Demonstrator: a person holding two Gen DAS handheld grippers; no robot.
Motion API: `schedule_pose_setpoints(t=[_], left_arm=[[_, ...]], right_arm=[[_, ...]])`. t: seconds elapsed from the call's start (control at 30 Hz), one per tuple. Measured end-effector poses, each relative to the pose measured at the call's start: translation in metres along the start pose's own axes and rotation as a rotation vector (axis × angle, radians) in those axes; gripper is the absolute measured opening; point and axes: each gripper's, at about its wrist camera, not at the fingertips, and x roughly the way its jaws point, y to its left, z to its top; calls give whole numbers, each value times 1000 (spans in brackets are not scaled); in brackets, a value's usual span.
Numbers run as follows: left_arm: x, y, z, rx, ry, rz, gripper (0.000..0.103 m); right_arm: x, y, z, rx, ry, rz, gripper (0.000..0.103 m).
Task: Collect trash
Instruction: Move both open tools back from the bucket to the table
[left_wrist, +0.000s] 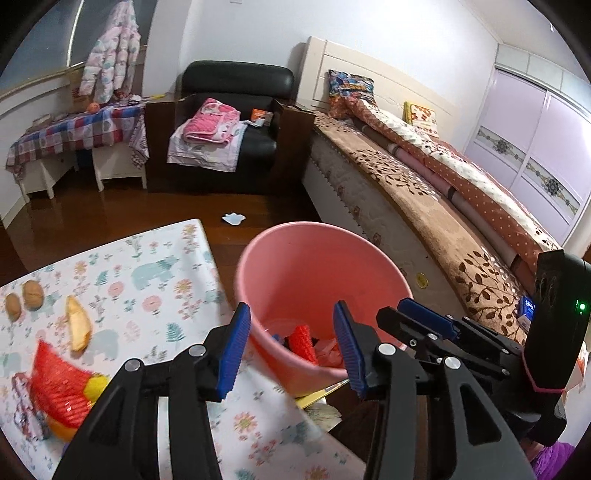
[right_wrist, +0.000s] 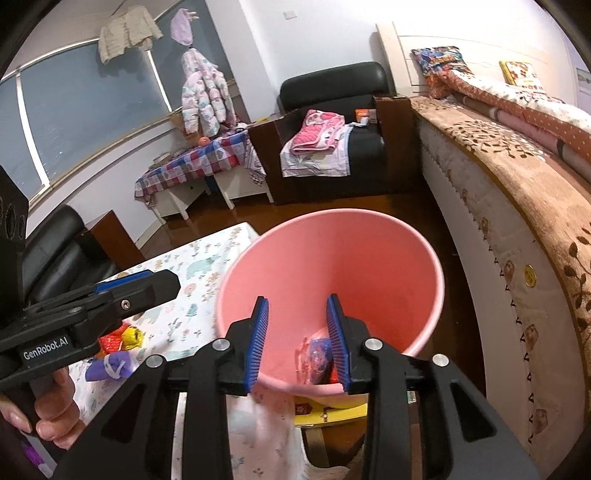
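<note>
The left gripper (left_wrist: 291, 347) is seen wide open and empty over the pink bin (left_wrist: 321, 266); the right gripper (right_wrist: 297, 341), partly open and empty, hangs there too. Remaining trash lies to the left on the patterned table (left_wrist: 155, 266): a red net (left_wrist: 59, 384) and a peel (left_wrist: 78, 325), its long axis running away from the camera. The left gripper is judged nearer.
</note>
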Motion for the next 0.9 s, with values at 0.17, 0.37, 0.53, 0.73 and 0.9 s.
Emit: schedule_pose_setpoints(t=[0.17,0.37,0.53,0.73,0.9], left_arm=[[-24,21,-10,-22,-22,37,46],[-52,48,-28,-42,-34,100,46],[-73,71,-42,-81,-41,152,46],[-97,100,-62,-143,-50,230,46],[-117,121,-83,-176,-48,318,46]], right_arm=[[-2,20,-5,-30,3,31,33],[1,51,-17,-90,29,80,33],[4,76,-26,-137,50,121,33],[6,98,-37,-188,77,154,33],[12,110,-43,-212,106,173,33]])
